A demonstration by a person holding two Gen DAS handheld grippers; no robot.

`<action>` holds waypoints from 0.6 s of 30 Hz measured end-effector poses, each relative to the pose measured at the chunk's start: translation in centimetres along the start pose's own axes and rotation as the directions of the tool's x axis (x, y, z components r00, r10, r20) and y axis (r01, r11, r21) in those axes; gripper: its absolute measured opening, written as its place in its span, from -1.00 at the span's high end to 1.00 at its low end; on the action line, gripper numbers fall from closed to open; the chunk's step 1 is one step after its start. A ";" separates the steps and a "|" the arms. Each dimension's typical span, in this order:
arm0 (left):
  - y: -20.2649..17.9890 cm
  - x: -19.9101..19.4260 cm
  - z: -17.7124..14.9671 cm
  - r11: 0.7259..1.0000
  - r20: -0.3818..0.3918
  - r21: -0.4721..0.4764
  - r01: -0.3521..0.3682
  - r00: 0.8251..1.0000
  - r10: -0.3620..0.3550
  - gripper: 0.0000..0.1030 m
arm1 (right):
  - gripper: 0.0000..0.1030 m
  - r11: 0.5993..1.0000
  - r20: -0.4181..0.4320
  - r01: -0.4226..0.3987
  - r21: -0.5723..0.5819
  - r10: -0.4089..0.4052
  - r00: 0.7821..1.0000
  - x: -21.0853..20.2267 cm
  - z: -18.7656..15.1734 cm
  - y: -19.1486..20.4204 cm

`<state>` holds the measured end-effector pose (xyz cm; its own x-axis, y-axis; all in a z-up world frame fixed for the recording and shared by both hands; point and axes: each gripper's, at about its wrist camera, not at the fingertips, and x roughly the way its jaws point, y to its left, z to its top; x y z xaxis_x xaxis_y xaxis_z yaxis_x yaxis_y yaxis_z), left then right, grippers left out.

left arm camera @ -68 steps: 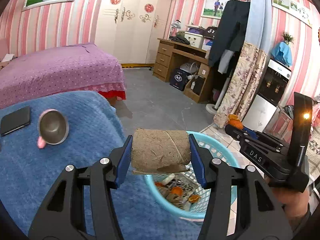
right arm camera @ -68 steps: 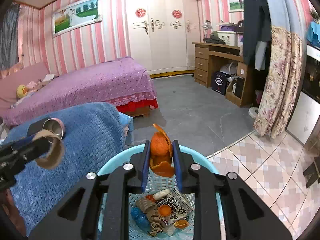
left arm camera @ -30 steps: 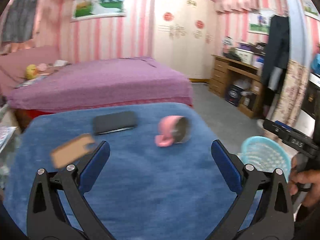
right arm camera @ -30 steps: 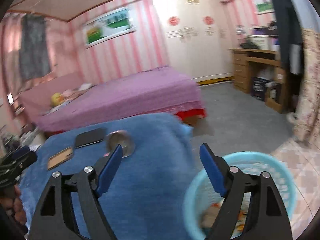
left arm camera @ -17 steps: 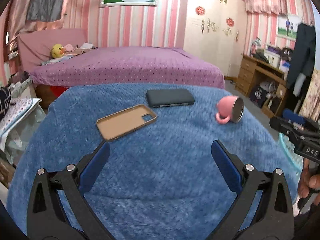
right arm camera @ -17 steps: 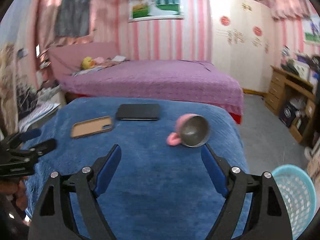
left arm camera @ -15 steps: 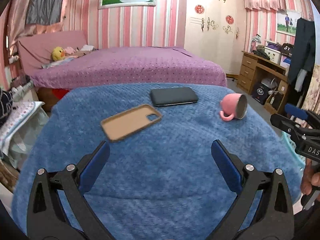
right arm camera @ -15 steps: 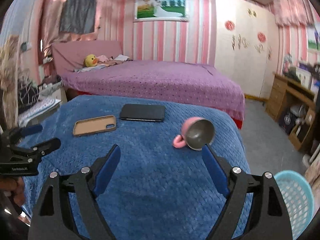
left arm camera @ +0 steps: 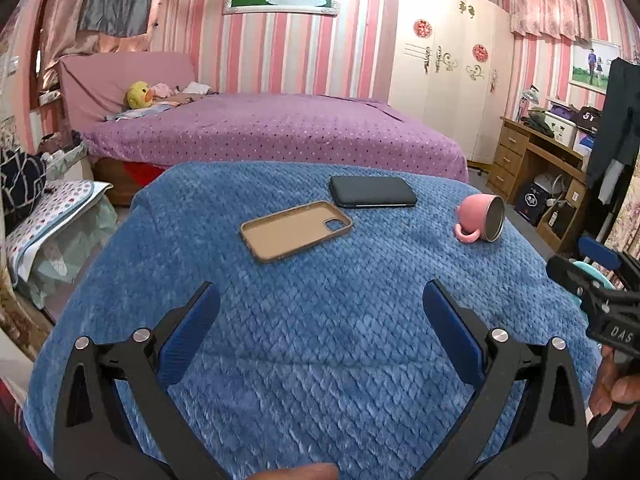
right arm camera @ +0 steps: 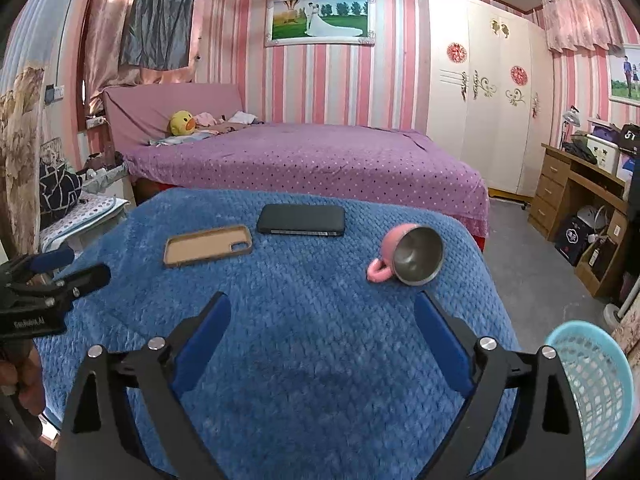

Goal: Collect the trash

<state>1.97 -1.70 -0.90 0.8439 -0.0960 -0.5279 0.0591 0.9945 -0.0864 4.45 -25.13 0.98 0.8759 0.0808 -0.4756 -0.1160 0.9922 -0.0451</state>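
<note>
Blue blanket [left arm camera: 320, 320] bearing tan phone case [left arm camera: 296, 230], black phone [left arm camera: 372, 192], tipped pink mug [left arm camera: 480, 222], left claw [left arm camera: 318, 316] wide apart, right claw [right arm camera: 322, 322] opening, both empty

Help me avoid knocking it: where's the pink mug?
In the right wrist view, the pink mug lies tipped on the blue blanket's right side, right of the black phone.

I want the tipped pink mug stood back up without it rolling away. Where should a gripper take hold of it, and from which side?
Grip the pink mug across its round body, coming down from above with one finger behind the base and one at the rim. It lies on its side on the blue blanket, steel mouth facing the camera and handle resting on the fabric at its left, so the handle likely offers little clearance underneath.
</note>
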 end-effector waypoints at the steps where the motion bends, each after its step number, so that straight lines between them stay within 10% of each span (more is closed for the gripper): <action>1: 0.0 -0.1 -0.3 1.000 -0.005 -0.001 -0.006 1.000 0.006 -0.90 | -0.78 1.000 -0.013 0.005 0.002 -0.005 1.000 0.0 -0.2 -0.1; 18: -1.2 1.4 -0.5 0.999 -0.022 -0.002 -0.038 0.999 0.038 -0.90 | -0.78 0.999 -0.046 0.009 0.053 -0.007 0.999 0.2 -0.2 -2.6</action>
<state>2.80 -3.01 -1.96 0.8334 -0.0592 -0.5495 0.0258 0.9973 -0.0683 4.83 -27.75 0.82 0.8543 0.0697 -0.5150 -0.0827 0.9966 -0.0024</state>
